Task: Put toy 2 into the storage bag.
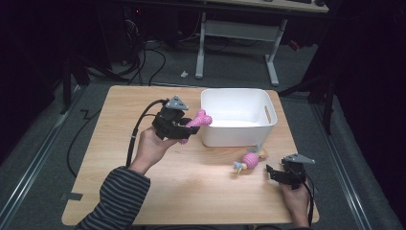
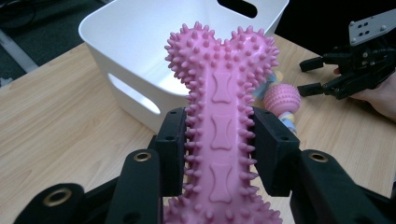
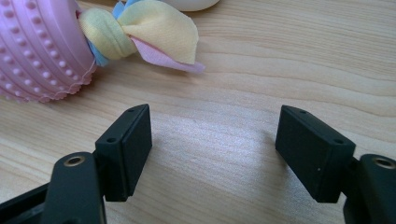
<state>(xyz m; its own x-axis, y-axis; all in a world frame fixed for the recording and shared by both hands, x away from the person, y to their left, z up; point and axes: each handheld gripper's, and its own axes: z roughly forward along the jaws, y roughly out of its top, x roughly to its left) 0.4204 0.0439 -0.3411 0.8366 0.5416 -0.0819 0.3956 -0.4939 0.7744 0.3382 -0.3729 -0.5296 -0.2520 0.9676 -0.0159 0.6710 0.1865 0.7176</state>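
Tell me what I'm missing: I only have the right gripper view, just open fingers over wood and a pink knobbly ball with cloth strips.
Observer: The left gripper is shut on a pink spiky bone toy, gripped across its shaft.
Operator: Say where it is holding that.
Observer: Above the table, beside the near left wall of a white bin.
Operator: Report what's in the bin.
Observer: Nothing that I can see; its floor looks bare in the high view.
Operator: Place my ball against the bin.
Observer: The ball lies on the table in front of the bin, between it and the right gripper.
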